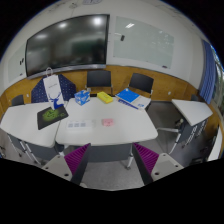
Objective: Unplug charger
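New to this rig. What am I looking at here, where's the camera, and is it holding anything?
This is a single fisheye picture from a camera mounted on a hand-held gripper, a two-finger tool that a person carries; no robot arm is involved. The camera looks forward along the fingers, so the two purple-padded fingers show at the bottom of the view. They stand apart with nothing between them, so nothing is held.

Beyond the fingers is a cluster of white meeting-room tables with dark chairs behind. On the tables lie a flat green and black object, a blue box, a yellow item and a blue and white flat item; they are too small to identify further. A large dark wall screen hangs beside a whiteboard. No charger can be made out from here.
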The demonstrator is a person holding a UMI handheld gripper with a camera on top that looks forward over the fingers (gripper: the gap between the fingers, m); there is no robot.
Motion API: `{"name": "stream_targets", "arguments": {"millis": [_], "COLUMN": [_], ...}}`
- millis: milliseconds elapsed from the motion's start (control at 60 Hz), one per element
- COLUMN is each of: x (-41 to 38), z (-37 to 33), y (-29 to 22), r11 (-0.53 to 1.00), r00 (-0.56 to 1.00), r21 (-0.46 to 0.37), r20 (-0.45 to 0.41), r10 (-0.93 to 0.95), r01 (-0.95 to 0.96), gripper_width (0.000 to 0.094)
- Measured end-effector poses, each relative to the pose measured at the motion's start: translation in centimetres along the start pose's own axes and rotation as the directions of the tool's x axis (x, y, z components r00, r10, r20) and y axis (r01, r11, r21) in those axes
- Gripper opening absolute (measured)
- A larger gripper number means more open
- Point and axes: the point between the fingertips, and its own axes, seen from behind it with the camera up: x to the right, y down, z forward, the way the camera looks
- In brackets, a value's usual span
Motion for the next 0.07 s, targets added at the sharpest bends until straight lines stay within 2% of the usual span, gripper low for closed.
{"name": "stream_targets", "arguments": {"millis": [67], "x": [0.72], "z": [-0.20], "y": [0.20], "r11": [1.000], "r00": [1.000], "r21": [0.008], "r20": [-0.015], "r10": [-0.014], "r01": [0.014], "gripper_width": [0.0855]}}
